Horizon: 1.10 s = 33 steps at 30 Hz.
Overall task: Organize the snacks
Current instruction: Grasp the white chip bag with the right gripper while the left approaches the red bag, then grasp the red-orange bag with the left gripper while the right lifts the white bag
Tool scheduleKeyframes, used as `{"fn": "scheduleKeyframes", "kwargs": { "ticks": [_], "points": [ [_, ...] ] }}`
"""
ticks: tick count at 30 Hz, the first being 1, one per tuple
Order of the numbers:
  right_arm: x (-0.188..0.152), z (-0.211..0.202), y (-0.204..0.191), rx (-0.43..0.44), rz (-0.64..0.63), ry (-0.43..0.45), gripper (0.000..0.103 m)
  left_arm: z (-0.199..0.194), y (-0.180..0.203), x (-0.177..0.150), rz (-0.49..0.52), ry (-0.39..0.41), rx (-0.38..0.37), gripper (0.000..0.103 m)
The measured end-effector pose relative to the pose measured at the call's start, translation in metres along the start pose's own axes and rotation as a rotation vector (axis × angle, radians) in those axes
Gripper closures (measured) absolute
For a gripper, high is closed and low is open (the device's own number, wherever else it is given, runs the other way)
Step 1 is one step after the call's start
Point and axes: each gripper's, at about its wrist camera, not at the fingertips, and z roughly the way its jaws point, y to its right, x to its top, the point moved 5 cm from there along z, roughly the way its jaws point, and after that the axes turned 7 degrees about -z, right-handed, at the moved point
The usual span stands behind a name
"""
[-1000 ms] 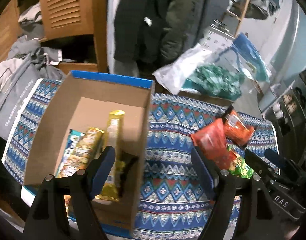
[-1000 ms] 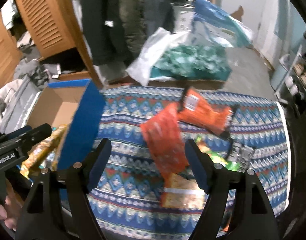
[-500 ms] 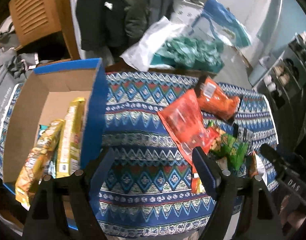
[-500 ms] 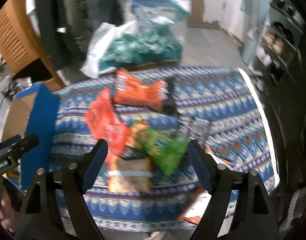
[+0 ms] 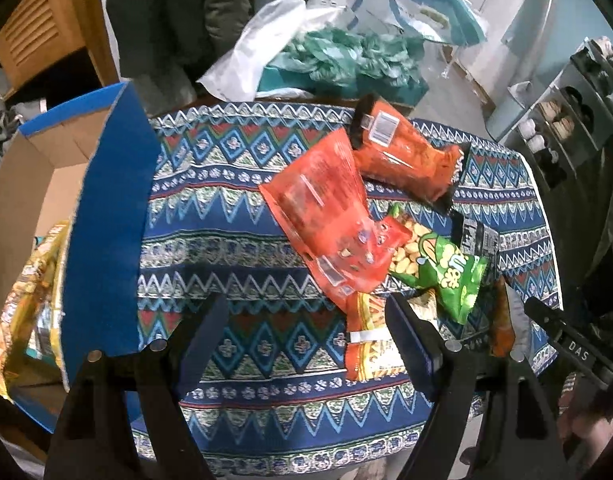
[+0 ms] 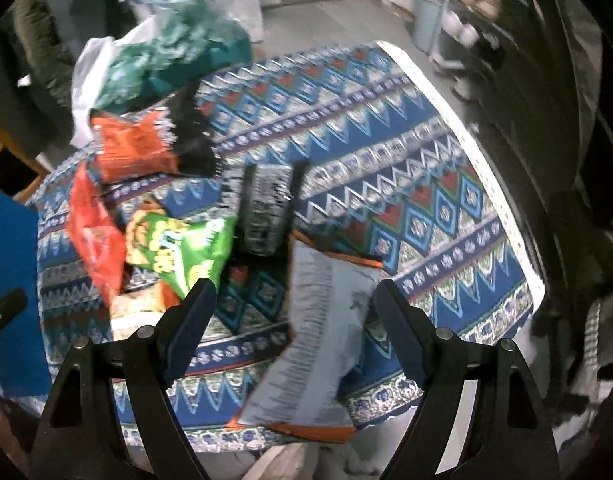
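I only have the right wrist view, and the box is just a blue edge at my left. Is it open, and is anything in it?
Observer: Yes. The cardboard box is open at the top, and yellow snack packets lie inside it.
Operator: Is the left hand-held gripper carrying anything?
Observer: No. The left hand-held gripper is open over the tablecloth, and its pads press on nothing.
Operator: Which snack is nearest to it?
Observer: An orange-and-yellow packet with a white band. It lies beside the right-hand finger as that view shows it, with its upper end tucked under the red pouch.
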Motion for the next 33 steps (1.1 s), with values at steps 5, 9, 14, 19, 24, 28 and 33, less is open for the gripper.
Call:
{"fn": "scheduleKeyframes", "kwargs": {
  "ticks": [5, 9, 14, 19, 24, 28, 33],
  "points": [
    [-0.009, 0.017, 0.015, 0.01, 0.068, -0.057, 0.022, 0.008, 0.008, -0.002, 0.008, -0.009, 0.002, 0.021],
    [-0.014, 0.024, 0.016, 0.018, 0.073, -0.084, 0.022, 0.016, 0.012, -0.004, 0.012, -0.021, 0.0, 0.021],
    [-0.024, 0.041, 0.016, 0.017, 0.076, -0.142, 0.022, 0.027, 0.013, -0.007, 0.012, -0.048, 0.004, 0.021],
    [-0.03, 0.055, 0.016, 0.029, 0.086, -0.185, 0.022, 0.035, 0.011, -0.009, -0.016, -0.08, -0.017, 0.021],
    [-0.035, 0.059, 0.014, 0.065, 0.066, -0.199, 0.057, 0.04, 0.008, -0.008, -0.03, -0.09, -0.019, 0.021],
    [-0.034, 0.052, 0.015, 0.05, 0.039, -0.165, 0.061, 0.045, 0.004, -0.007, -0.065, -0.111, -0.035, 0.021],
    [-0.023, 0.025, 0.009, 0.023, -0.017, -0.073, 0.064, 0.05, -0.003, -0.002, -0.128, -0.126, -0.048, 0.021]
  ]
}}
